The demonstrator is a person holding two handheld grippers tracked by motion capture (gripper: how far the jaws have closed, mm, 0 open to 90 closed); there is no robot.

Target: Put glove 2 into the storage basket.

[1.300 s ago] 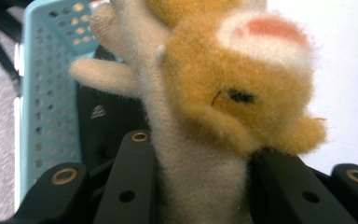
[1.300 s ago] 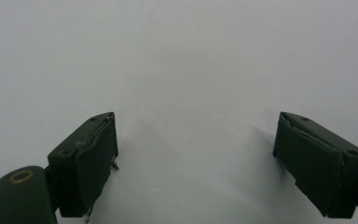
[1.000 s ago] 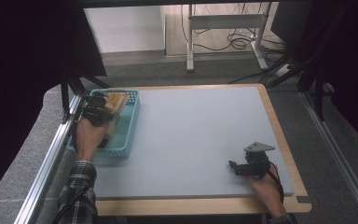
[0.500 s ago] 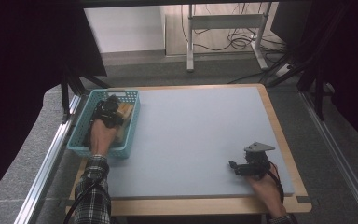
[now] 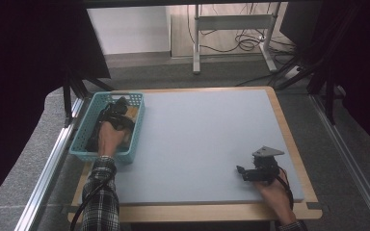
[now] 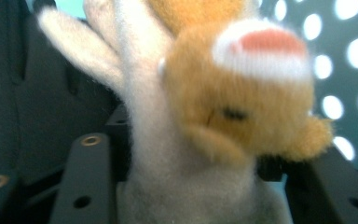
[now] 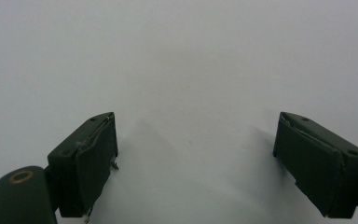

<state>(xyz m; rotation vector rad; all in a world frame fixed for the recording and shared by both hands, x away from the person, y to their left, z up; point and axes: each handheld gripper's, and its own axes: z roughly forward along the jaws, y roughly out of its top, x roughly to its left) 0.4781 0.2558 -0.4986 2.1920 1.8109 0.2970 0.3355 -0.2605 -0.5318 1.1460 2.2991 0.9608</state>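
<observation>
A plush toy (image 6: pixel 233 102) with tan fur, a pale grey body and a white-and-pink patch sits close up between the black jaws of my left gripper (image 6: pixel 200 186). Those jaws have just been opening, and the toy stays between them without being squeezed. From above, the left gripper (image 5: pixel 119 107) is down inside the teal basket (image 5: pixel 79 144) at the table's left, with a bit of the tan toy (image 5: pixel 133 112) beside it. My right gripper (image 5: pixel 241 171) rests open on the grey mat near the front right, nothing between its jaws (image 7: pixel 196 154).
The grey mat (image 5: pixel 197 134) covers most of the wooden table. The basket's perforated wall (image 6: pixel 345 70) stands right behind the toy. Metal rails run along both sides of the table, and a desk frame with cables stands on the floor beyond.
The left hand has moved right and down, deeper into the basket, bringing the gripper over the toy. The right hand has stayed where it was.
</observation>
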